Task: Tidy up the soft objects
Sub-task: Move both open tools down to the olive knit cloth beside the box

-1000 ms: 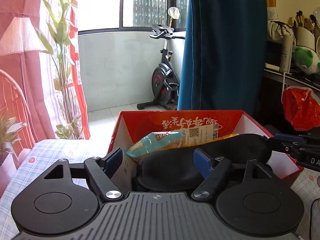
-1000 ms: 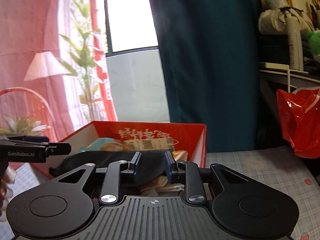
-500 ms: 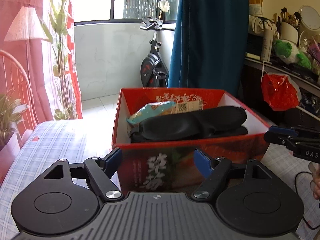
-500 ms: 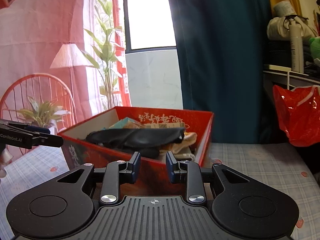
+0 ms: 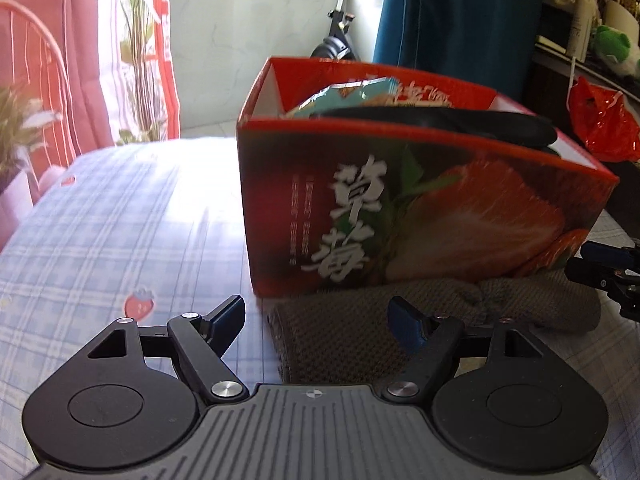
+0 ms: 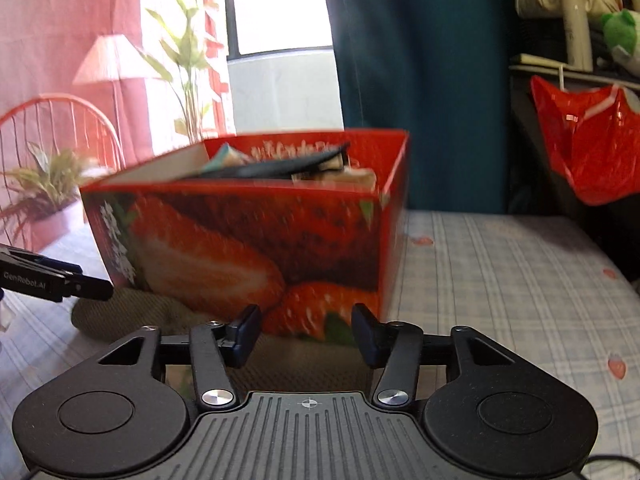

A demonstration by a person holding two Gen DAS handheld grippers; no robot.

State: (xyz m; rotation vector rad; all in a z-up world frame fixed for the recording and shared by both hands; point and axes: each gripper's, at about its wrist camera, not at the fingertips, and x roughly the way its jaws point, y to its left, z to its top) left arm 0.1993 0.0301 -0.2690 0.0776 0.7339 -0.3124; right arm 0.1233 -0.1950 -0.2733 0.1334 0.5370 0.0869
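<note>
A red strawberry-print box stands on the checked tablecloth; it also shows in the right wrist view. Inside lie a black soft item and a teal snack packet. A grey-brown knitted cloth lies on the table against the box's front; it also shows in the right wrist view. My left gripper is open and empty just above the cloth's left end. My right gripper is open and empty, low in front of the box and over the cloth.
A red plastic bag hangs at the right by a dark shelf with bottles and a green plush. A teal curtain hangs behind the box. A red chair and plants stand at the left.
Both grippers have pulled back from inside the box and dropped down to table level in front of it. The right gripper has opened. The knitted cloth has come into view.
</note>
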